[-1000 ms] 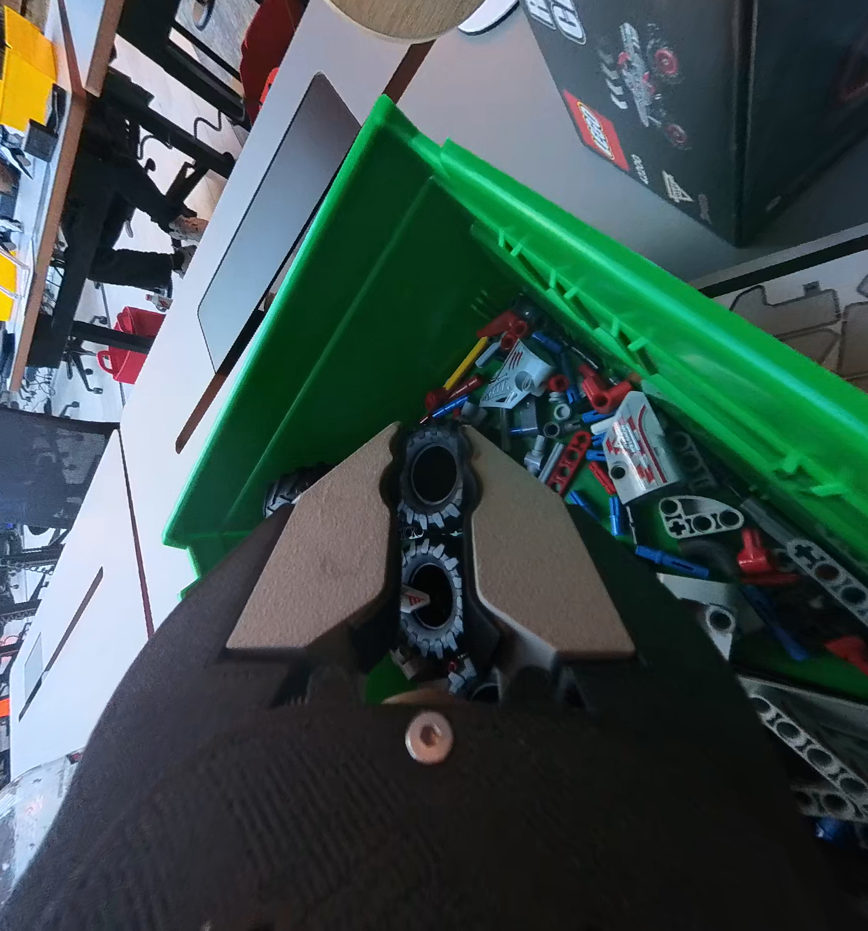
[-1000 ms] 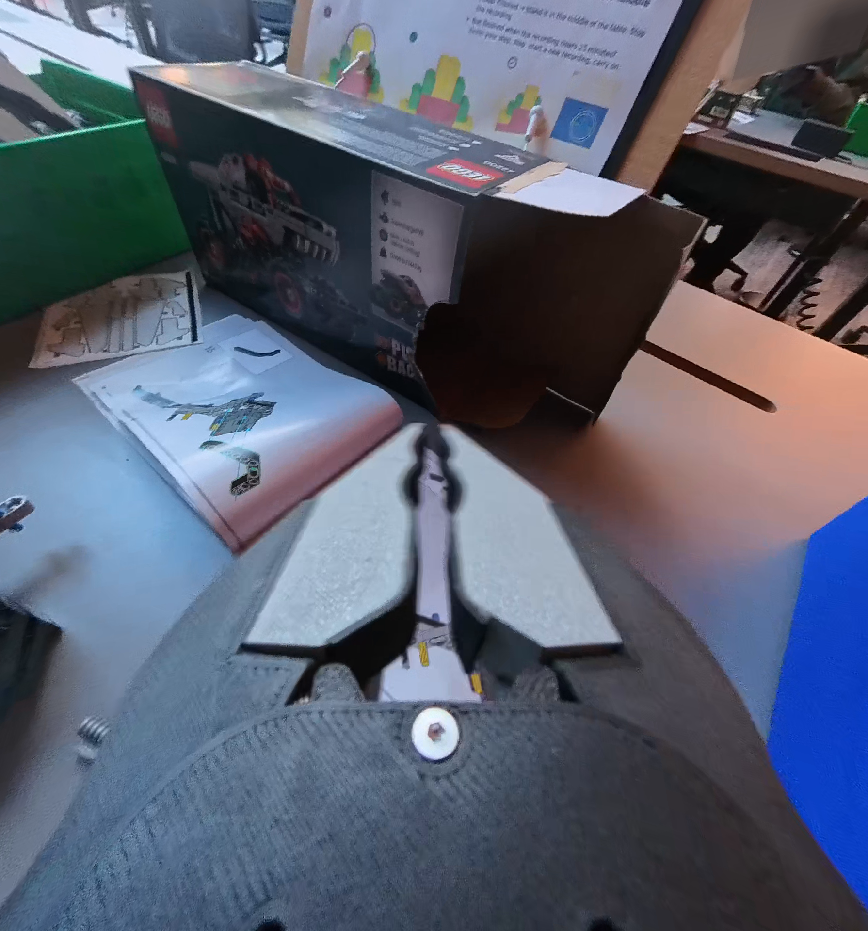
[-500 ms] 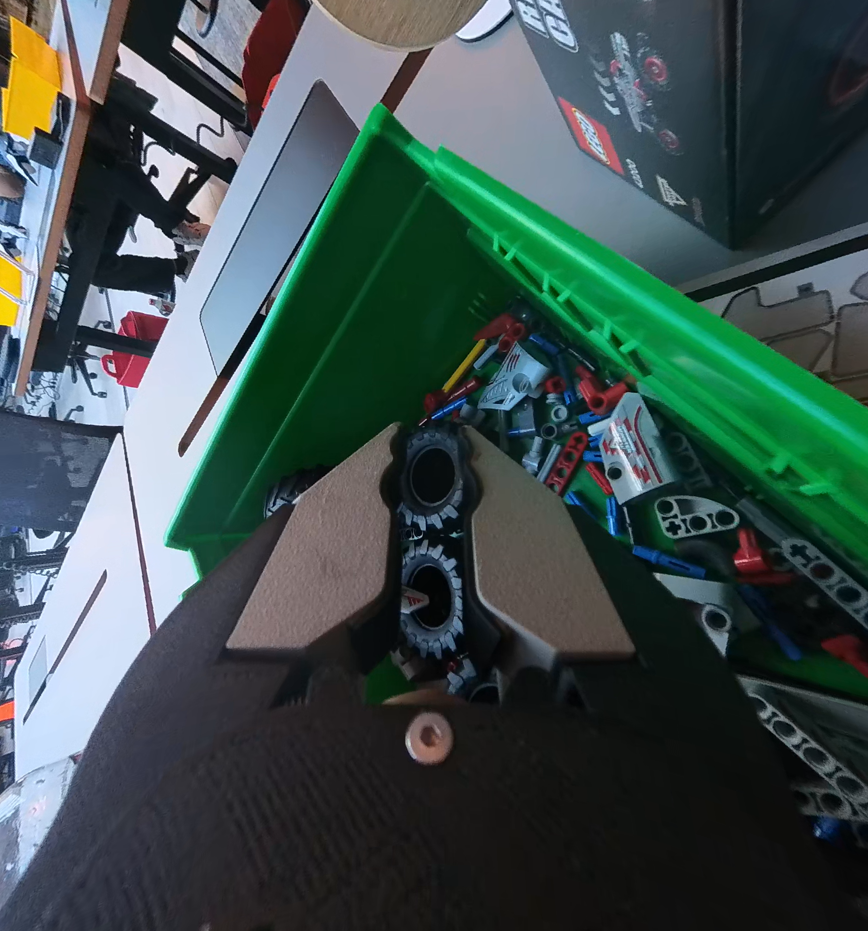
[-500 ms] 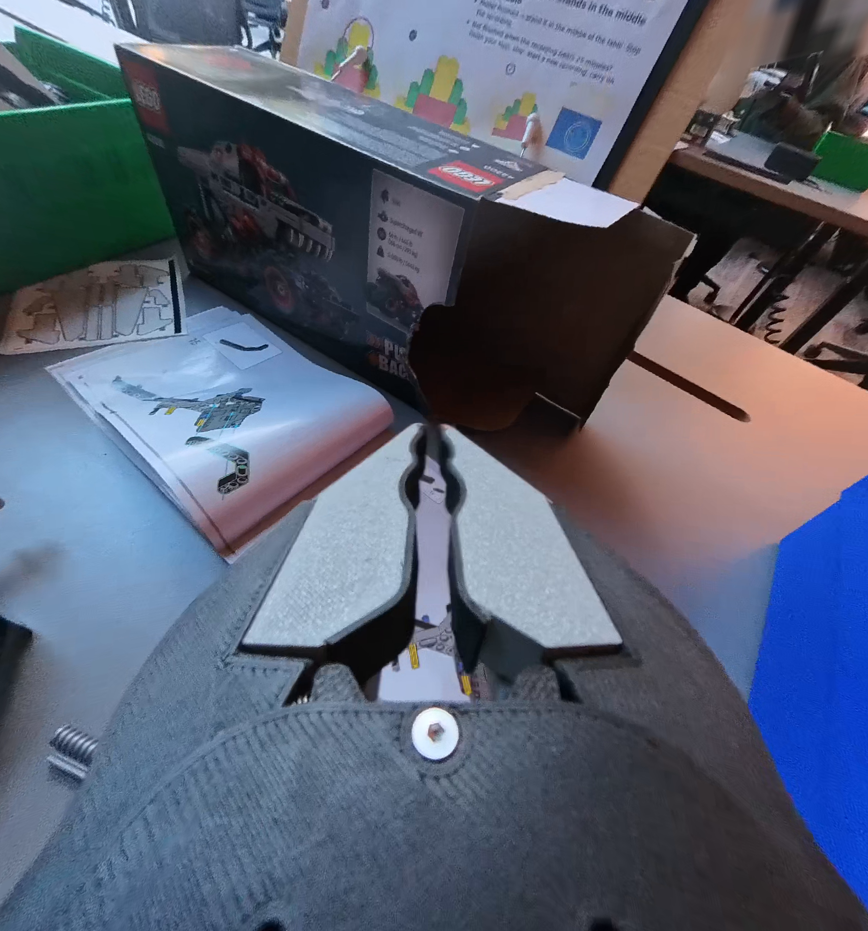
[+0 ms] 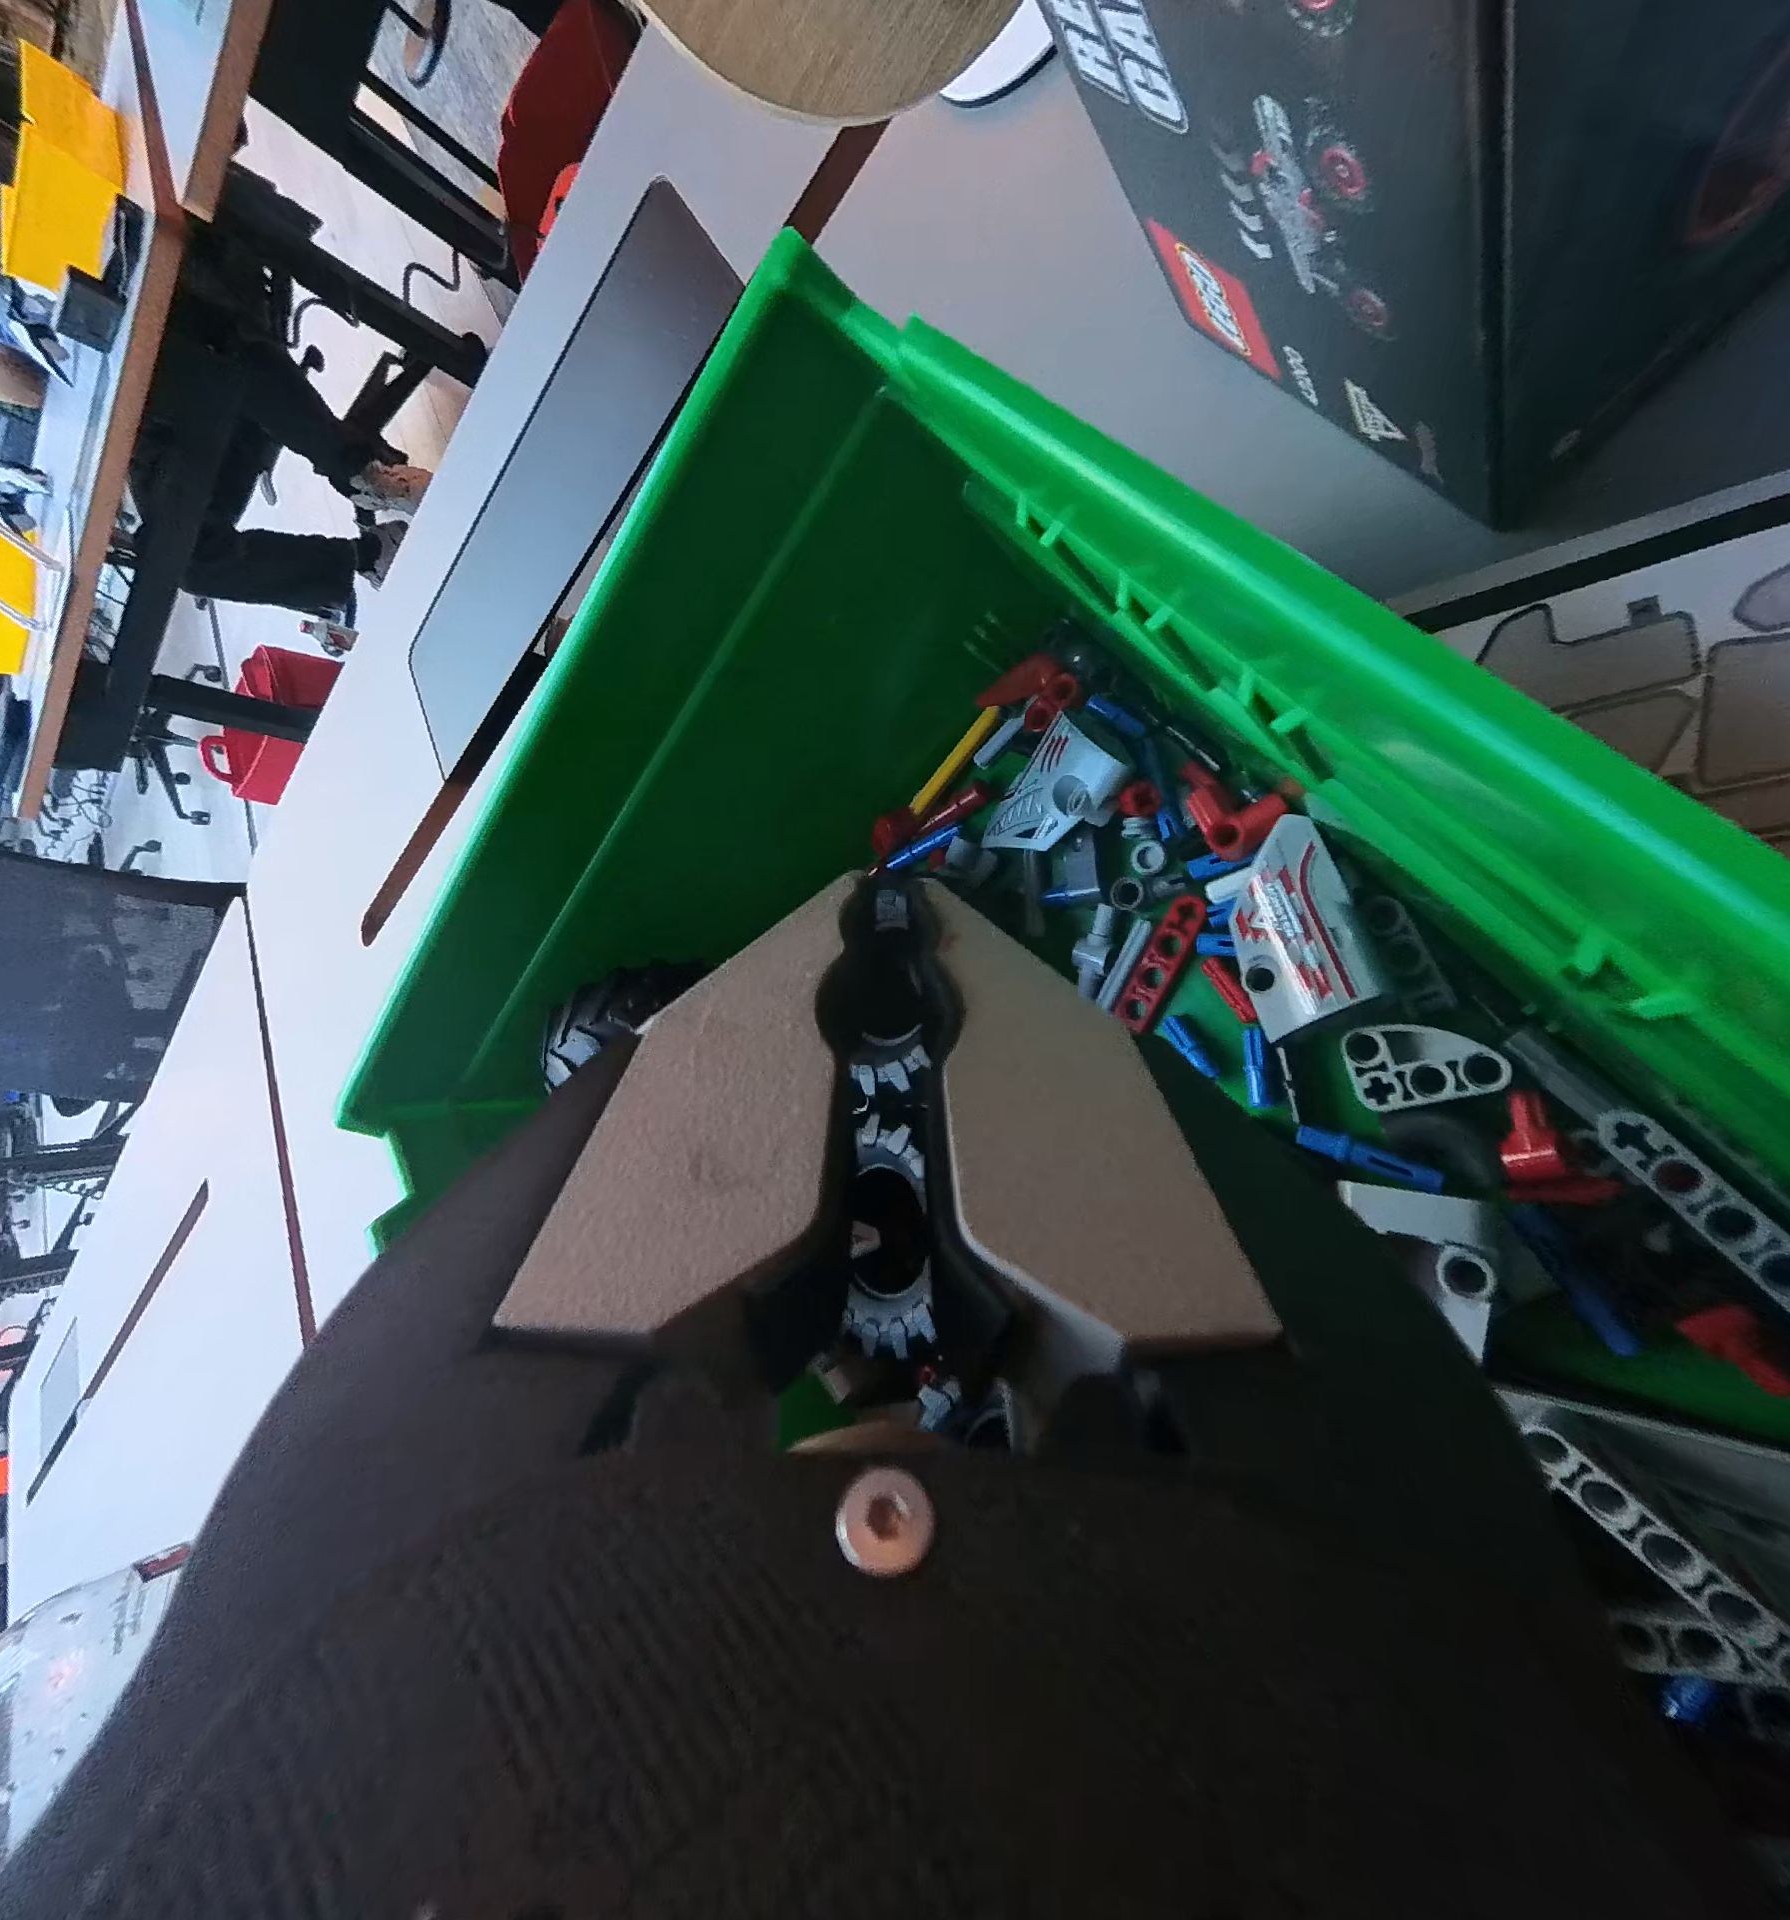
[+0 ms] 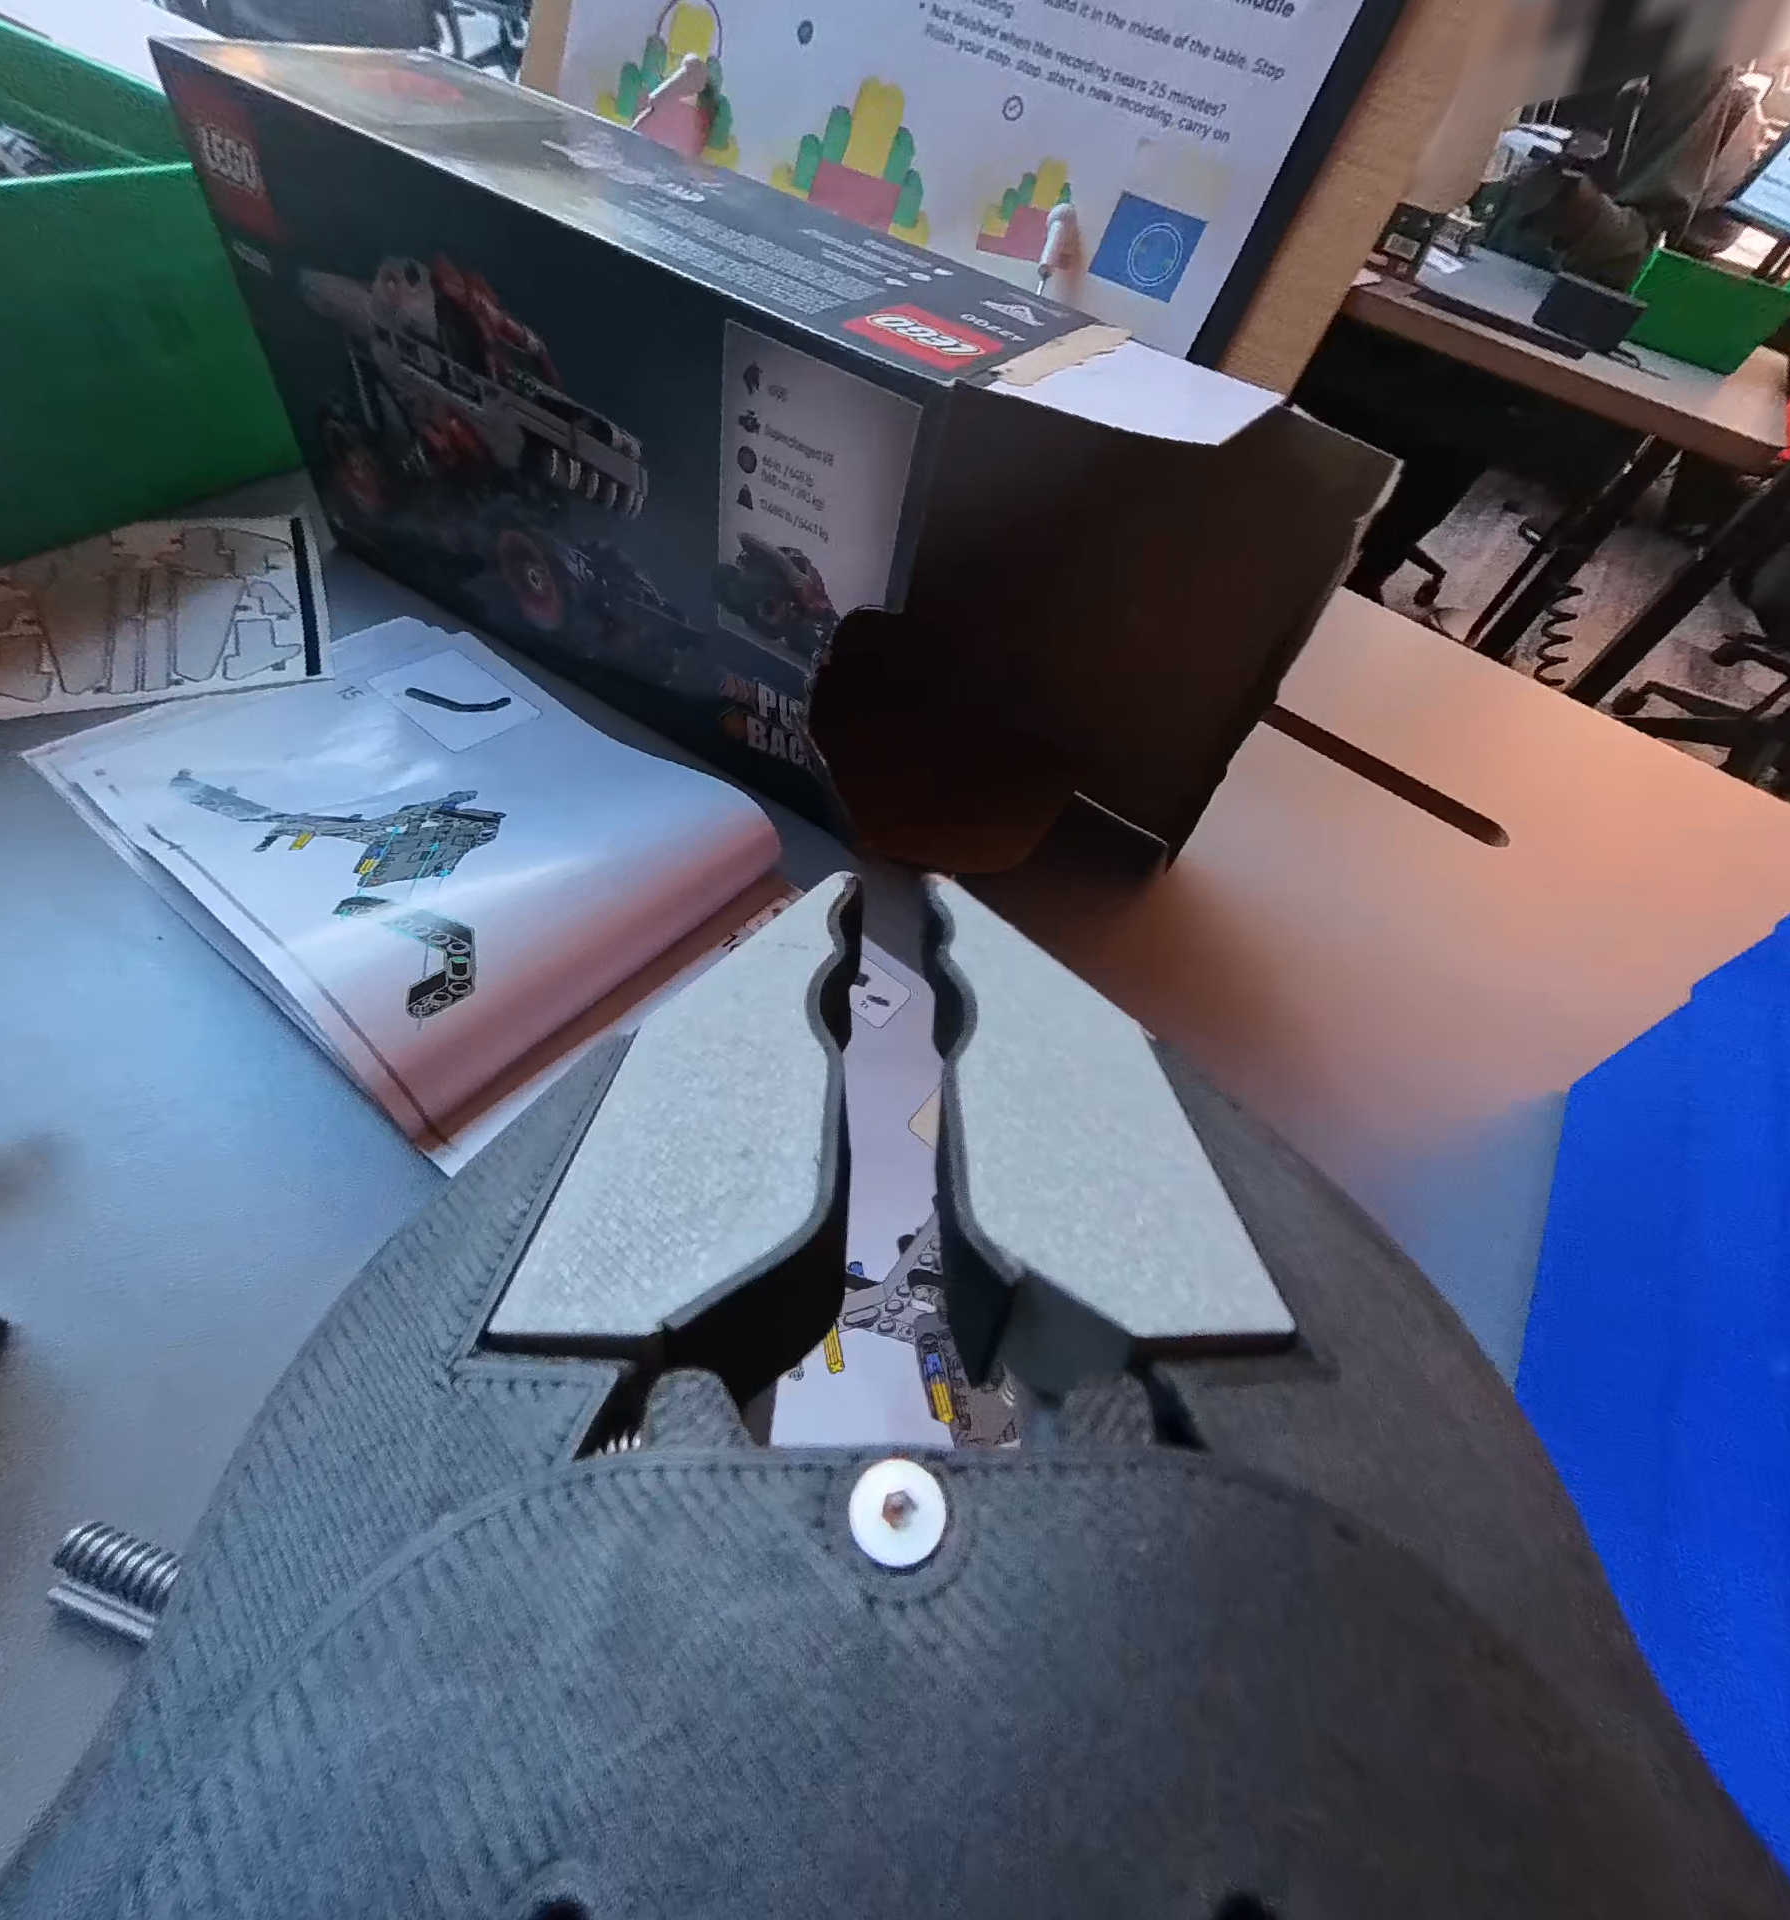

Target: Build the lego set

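Left wrist view: left hand-held gripper [image 5: 893,902] hangs over the green bin [image 5: 725,665], fingers nearly together at the tips. Whether they pinch anything I cannot tell. Two black tyres [image 5: 889,1226] show through the slit between the fingers, lying in the bin below. Loose lego pieces [image 5: 1213,925], red, blue, grey and white, are heaped against the bin's far wall and corner; grey beams [image 5: 1722,1216] lie along its right side.

Right wrist view: right hand-held gripper [image 6: 891,888] has a narrow gap between its fingers and nothing held, poised over the right-hand page of the open instruction booklet [image 6: 382,862] lying on the grey surface [image 6: 91,1060]. Just behind the booklet stands the dark lego box [image 6: 600,416], end flap open. A sticker sheet [image 6: 122,623] lies left of it, touching the booklet's far corner. A small metal spring [image 6: 112,1579] sits near the surface's near left edge.
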